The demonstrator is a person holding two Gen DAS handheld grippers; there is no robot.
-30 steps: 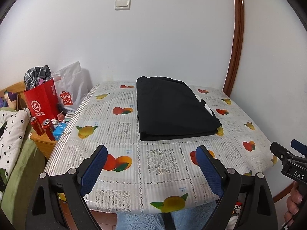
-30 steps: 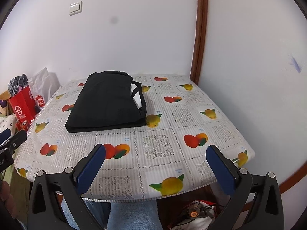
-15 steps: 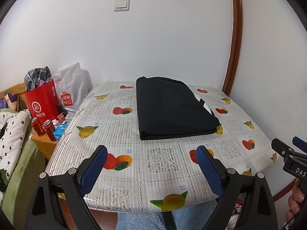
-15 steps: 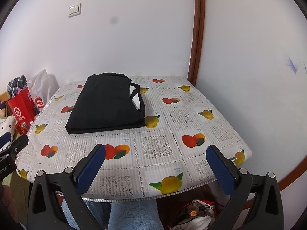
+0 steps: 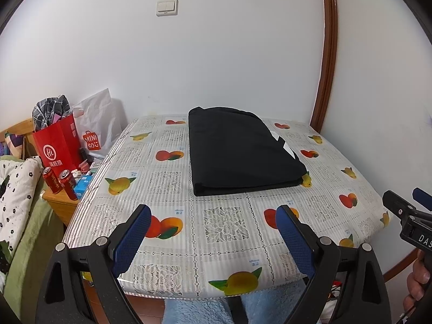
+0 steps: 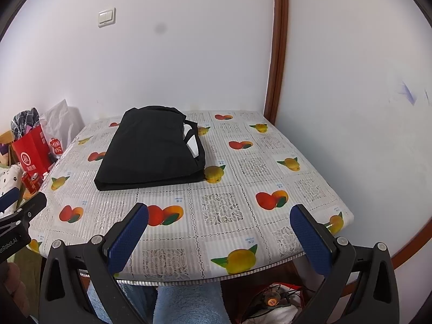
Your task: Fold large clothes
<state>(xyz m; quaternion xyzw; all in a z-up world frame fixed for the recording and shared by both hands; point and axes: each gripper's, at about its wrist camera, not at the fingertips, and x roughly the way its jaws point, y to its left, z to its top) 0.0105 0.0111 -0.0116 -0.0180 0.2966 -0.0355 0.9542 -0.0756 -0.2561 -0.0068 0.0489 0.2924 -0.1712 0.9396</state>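
Black cloth, the folded garment (image 5: 240,148), lies flat on the table (image 5: 224,232) toward the far wall, a tidy rectangle with its thick folded edge facing the camera. Along its right side a strip of white shows through a loop of black fabric (image 6: 195,140); whether that is a label or a lining is hard to make out. The near edge of the table cuts off the person's blue-clad legs below it, and a tangle of wires under the table in the right wrist view is too small to read.

Compared with a second ago the garment has not shifted on the fruit-print cover. Both cameras have drawn back and risen slightly, so a little more of the table's near edge shows.

The left gripper (image 5: 213,236) hangs over the near edge of the table, well short of the garment, its blue pads spread wide with nothing between them. The right gripper (image 6: 220,239) sits likewise, jaws wide apart and empty, well apart from the garment.

Left of the table a red paper bag (image 5: 58,145) and a white shopping bag (image 5: 98,129) stand by the wall, with two red cans (image 5: 60,182) on a low wooden stand just in front of them. Nothing lies between either gripper and the garment.
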